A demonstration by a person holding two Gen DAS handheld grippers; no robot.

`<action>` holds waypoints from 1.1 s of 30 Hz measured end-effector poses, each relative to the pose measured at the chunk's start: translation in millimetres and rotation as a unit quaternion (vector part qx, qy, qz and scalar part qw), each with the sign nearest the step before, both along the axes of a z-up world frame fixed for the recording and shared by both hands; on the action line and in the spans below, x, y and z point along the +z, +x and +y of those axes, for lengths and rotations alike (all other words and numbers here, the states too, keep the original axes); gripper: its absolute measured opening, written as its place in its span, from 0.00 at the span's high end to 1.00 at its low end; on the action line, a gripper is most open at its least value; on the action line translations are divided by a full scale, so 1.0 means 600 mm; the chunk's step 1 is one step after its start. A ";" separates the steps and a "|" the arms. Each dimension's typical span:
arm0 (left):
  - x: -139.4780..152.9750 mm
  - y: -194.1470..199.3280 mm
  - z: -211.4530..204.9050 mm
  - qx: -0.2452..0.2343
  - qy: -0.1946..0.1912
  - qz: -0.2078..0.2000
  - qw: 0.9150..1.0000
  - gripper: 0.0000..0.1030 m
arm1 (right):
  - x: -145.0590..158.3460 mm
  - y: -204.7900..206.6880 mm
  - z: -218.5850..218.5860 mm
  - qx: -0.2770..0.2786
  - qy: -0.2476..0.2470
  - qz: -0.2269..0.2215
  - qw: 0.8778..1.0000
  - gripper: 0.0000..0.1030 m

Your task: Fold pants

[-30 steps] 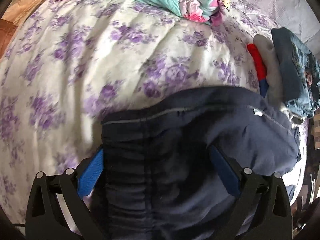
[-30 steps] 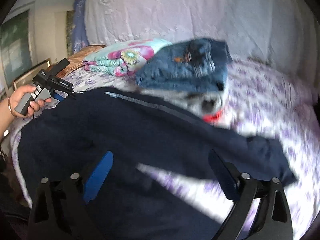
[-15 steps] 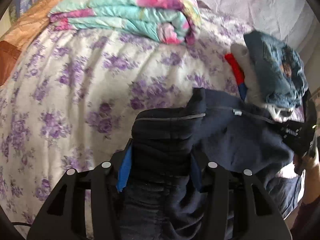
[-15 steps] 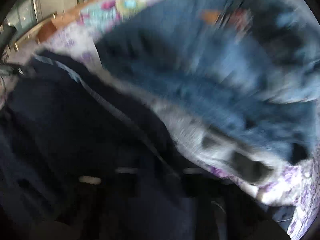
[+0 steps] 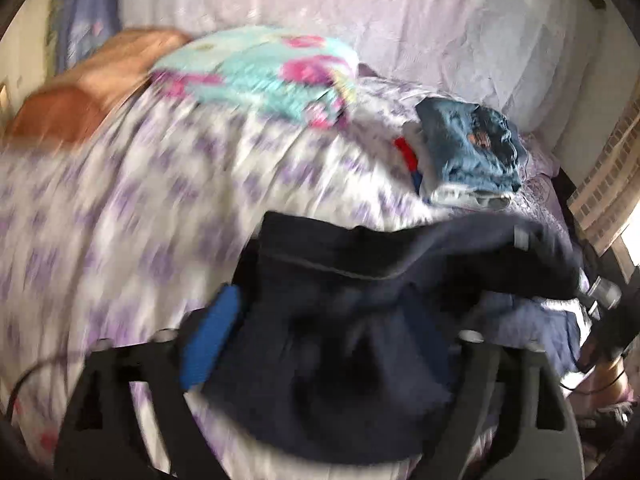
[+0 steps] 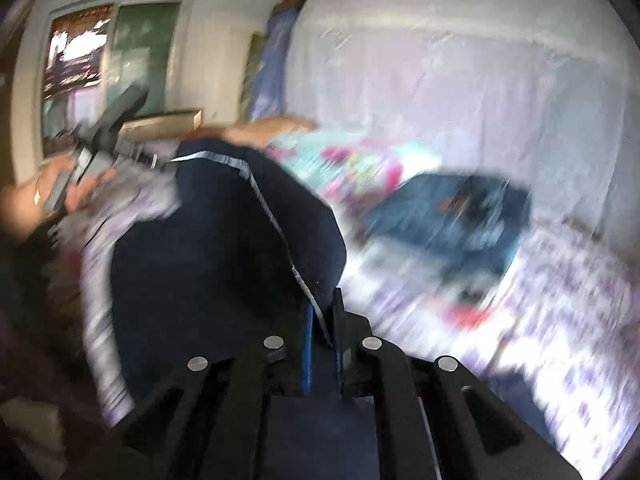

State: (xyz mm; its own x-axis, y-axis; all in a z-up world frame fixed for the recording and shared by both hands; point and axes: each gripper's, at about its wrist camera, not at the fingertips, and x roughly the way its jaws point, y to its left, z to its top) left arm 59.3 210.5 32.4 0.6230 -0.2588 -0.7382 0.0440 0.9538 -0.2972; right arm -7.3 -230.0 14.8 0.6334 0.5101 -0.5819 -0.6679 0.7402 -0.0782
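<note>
Navy pants (image 5: 360, 312), flat on the floral bedspread (image 5: 120, 220) a second ago, now hang lifted at lower centre, my right gripper (image 6: 322, 344) clamped on their striped seam, my left gripper (image 5: 320, 332) wider, fabric bunched between its fingers: fold begun.

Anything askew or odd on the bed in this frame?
Nothing damaged or spilled. The navy pants hang bunched and unfolded between the grippers; the right gripper is clamped on their edge. Folded jeans sit neatly behind. Heavy motion blur.
</note>
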 end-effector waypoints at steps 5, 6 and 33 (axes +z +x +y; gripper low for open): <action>-0.053 -0.094 0.069 0.041 -0.133 0.049 0.989 0.16 | -0.113 -0.039 0.008 -0.025 -0.001 0.058 0.998 0.91; -0.058 -0.098 0.067 0.043 -0.145 0.051 0.987 0.16 | -0.120 -0.044 0.009 -0.032 0.007 0.054 0.998 0.91; -0.066 -0.064 0.011 0.084 -0.120 0.046 0.988 0.82 | -0.082 -0.085 0.029 -0.008 0.038 0.014 0.999 0.91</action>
State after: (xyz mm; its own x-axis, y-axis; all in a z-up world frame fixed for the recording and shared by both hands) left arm 20.7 217.2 -6.9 0.6050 -0.3319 -0.7238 -0.1461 0.8473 -0.5107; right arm -58.6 -212.8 -34.6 0.6256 0.5433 -0.5599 -0.6575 0.7535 -0.0035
